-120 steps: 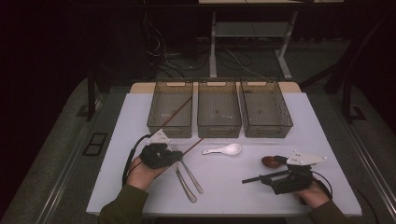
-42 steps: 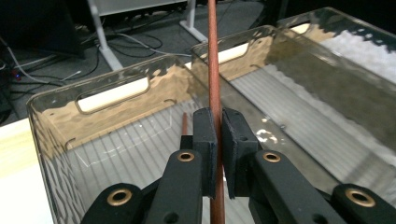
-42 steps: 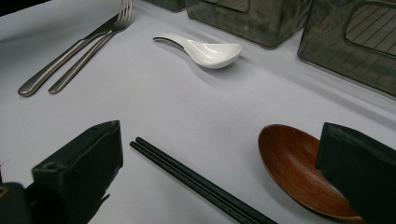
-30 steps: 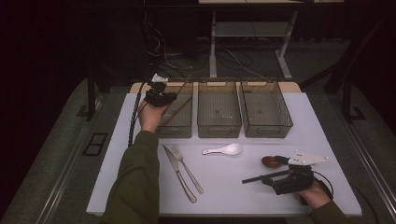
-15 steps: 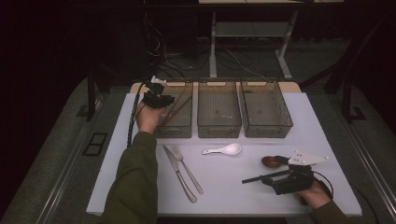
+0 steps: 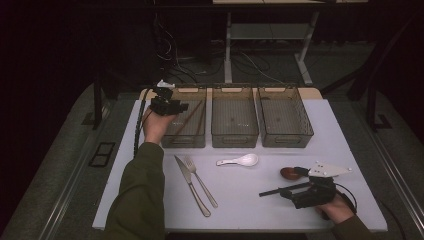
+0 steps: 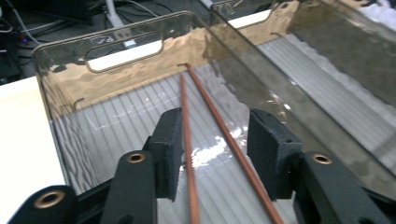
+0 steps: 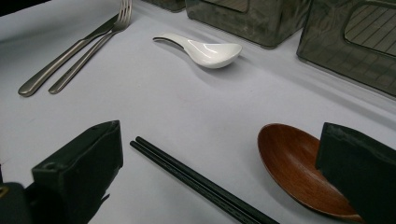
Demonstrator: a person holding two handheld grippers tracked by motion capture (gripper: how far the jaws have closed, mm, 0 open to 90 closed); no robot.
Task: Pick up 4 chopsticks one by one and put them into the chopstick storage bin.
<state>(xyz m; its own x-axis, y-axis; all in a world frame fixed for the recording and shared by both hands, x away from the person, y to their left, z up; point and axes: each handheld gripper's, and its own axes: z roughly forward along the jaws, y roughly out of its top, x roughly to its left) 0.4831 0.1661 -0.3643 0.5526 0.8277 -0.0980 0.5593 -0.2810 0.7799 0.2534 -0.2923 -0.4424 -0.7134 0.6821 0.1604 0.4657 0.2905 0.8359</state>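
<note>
L claw (image 7: 212,154) is hovering over the leftmost bin (image 6: 184,141) w/ jaws parted; they have just been opening, and the pads are no longer pressing on anything. The brown chopsticks (image 7: 219,140) are lying between the jaws but free of them, resting inside the bin. Their long axis is running straight away from the claw, near ends under the jaws, far tips touching the bin's far wall below the handle slot. In the high view the pair (image 6: 192,116) is sitting slantwise in that bin, w/ the L claw (image 6: 170,106) just above the bin's near-left corner.

Appearance: two thin, round, reddish-brown sticks, slightly splayed, approx. parallel. The bin is smoked clear plastic w/ a ribbed floor.

Judgement: release is looking complete; the next move for the L hand is prob. a straight lift back along the stick axis, so the pads don't drag the pair.

R claw (image 8: 219,177) is resting on the surface (image 6: 240,200), jaws wide apart, gripping nothing. Black chopsticks (image 8: 196,182) are lying between its jaws, w/ a brown wooden spoon (image 8: 299,172) just beside the one jaw. Farther off: white ceramic spoon (image 8: 203,46), then knife (image 6: 192,186) and fork (image 6: 200,181), both nearer the L hand's side. Middle bin (image 6: 234,139) and right bin (image 6: 285,140) are standing at the far edge.
</note>
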